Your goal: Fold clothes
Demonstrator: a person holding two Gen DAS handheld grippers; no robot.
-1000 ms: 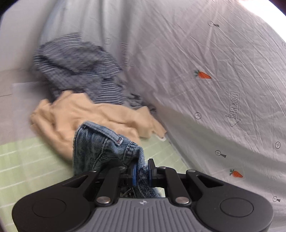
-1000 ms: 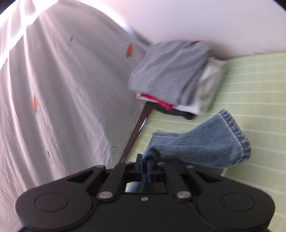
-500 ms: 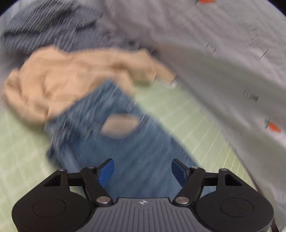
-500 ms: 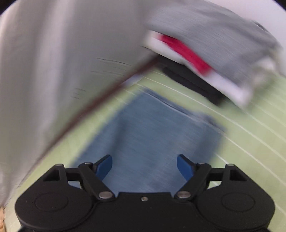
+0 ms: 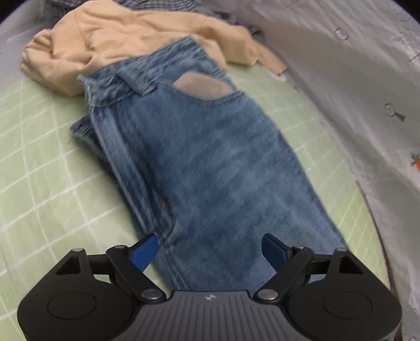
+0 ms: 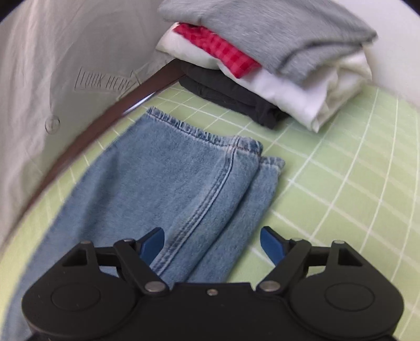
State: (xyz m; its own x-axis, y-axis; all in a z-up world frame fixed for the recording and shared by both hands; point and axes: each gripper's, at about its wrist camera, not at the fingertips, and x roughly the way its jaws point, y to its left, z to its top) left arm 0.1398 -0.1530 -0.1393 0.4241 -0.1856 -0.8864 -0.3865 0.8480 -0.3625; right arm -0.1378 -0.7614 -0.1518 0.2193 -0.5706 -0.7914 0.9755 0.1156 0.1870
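Blue jeans lie flat on the green grid mat, folded lengthwise, waistband and pocket at the far end. My left gripper is open and empty just above the jeans' near part. In the right wrist view the leg hems of the jeans lie one leg over the other. My right gripper is open and empty above the legs.
A crumpled beige garment and a striped one lie beyond the waistband. A stack of folded clothes sits past the hems. A grey printed sheet borders the mat, also in the right wrist view.
Both grippers were shut on the jeans a second ago, holding them up. Both have opened and the jeans now lie flat on the mat.
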